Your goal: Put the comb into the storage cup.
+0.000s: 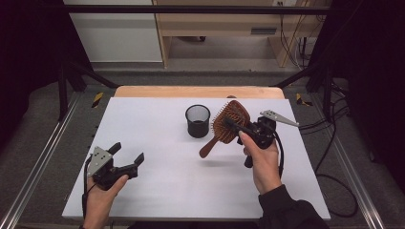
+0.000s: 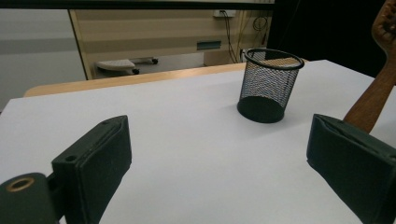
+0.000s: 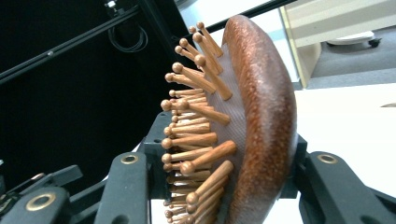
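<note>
Gripping a wooden hairbrush [image 1: 228, 125], right hand-held gripper [image 1: 239, 128], bristles visible close-up, left hand-held gripper [image 1: 128, 156] released, mesh cup [image 2: 267, 85] ahead

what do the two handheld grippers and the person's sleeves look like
Both are black two-jaw tools. The left gripper and the right gripper each carry a grey three-cornered plate with small holes, and a black cable trails from each. Brass-coloured rings sit near the jaw bases. The right forearm wears a dark sleeve.

White table [image 1: 157, 191]; black mesh cup [image 1: 197, 120] standing on it.
</note>
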